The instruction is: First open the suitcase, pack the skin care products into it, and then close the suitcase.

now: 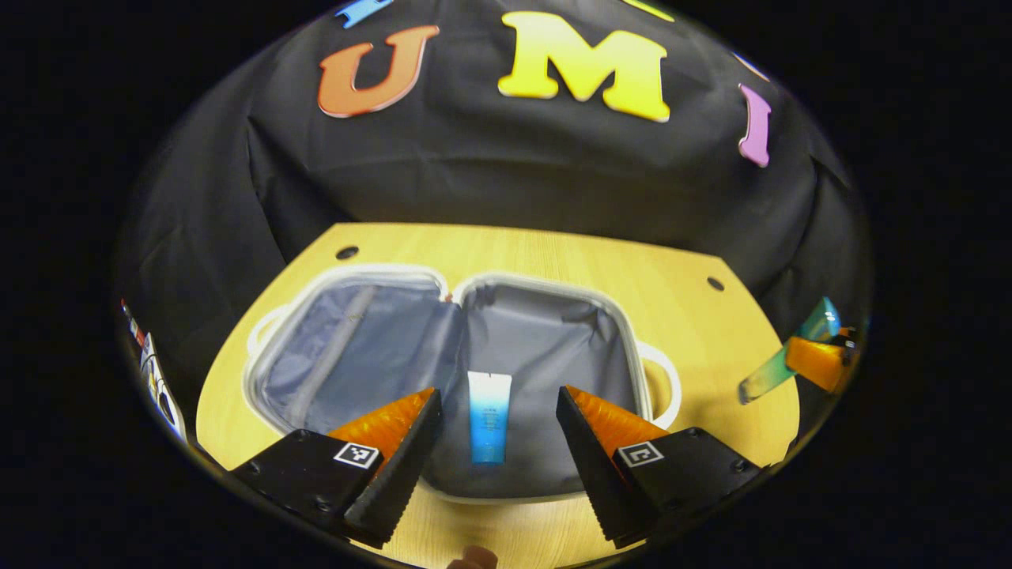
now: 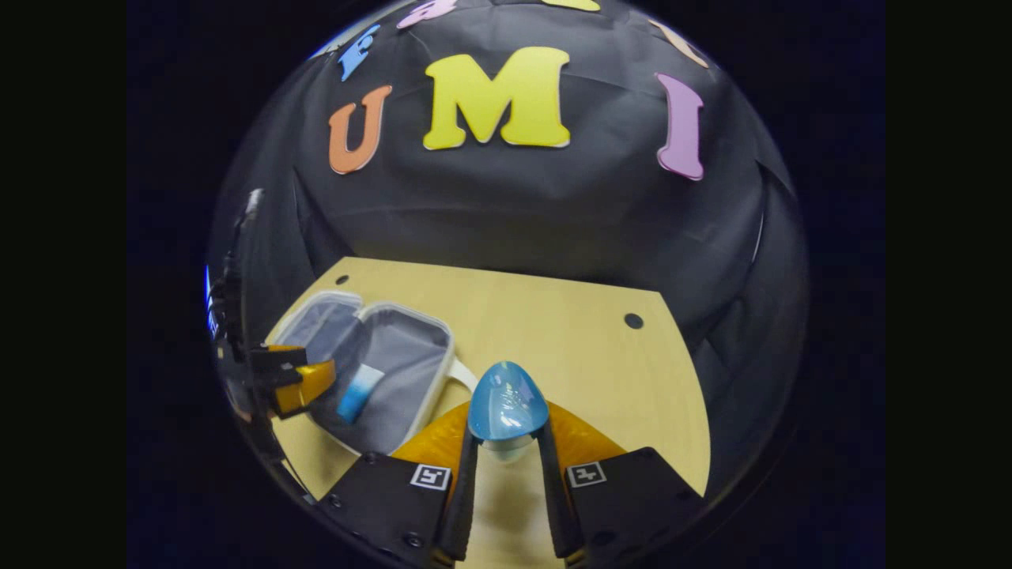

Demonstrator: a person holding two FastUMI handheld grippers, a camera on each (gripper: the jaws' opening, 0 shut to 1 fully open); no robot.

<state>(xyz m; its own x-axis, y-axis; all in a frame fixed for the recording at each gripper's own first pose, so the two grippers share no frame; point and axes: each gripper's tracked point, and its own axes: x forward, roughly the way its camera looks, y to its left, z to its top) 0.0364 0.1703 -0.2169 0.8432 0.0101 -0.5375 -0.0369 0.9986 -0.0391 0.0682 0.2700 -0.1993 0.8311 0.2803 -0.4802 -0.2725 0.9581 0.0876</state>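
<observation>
Recording booth: black cloth wall (image 1: 506, 182), bare wooden table (image 2: 553, 332).

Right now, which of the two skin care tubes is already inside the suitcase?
The white-to-blue tube, lying flat in the suitcase. The other tube is clamped in the right hand-held gripper, above the table.

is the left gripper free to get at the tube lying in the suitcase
Probably yes. The left gripper is open and holds nothing, and the tube lies flat in the open suitcase right between its fingers, with nothing over it.
</observation>
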